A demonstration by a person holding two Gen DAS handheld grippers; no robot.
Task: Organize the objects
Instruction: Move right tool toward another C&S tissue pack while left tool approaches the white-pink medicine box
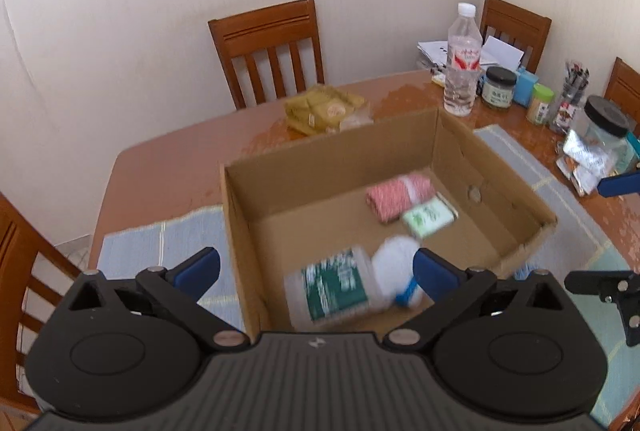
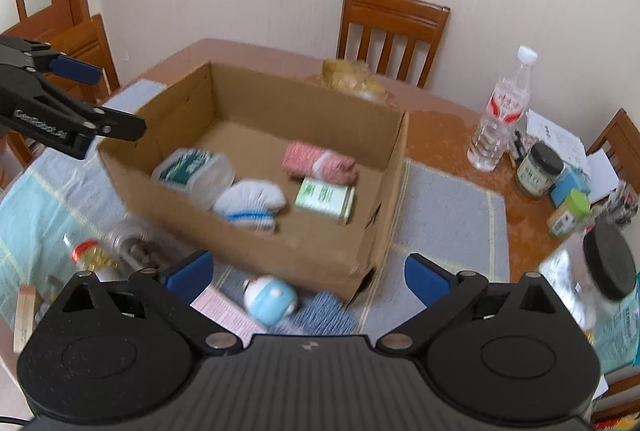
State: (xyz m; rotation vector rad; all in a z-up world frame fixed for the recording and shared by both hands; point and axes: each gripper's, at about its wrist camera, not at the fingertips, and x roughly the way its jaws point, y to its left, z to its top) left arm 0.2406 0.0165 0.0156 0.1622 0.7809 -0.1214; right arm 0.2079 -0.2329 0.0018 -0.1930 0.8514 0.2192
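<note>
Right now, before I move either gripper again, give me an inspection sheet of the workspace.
Surface: wooden table with woven placemats.
Job's things: open cardboard box holds a plastic container, white sock roll, pink sock roll and green box; a blue-white toy and blue cloth lie outside its near wall.
Clutter: water bottle, jars, papers, yellow packets.
Grippers: left gripper open above the box; right gripper open, empty.
Cables: nothing seen.
Surroundings: wooden chairs, pale wall.
</note>
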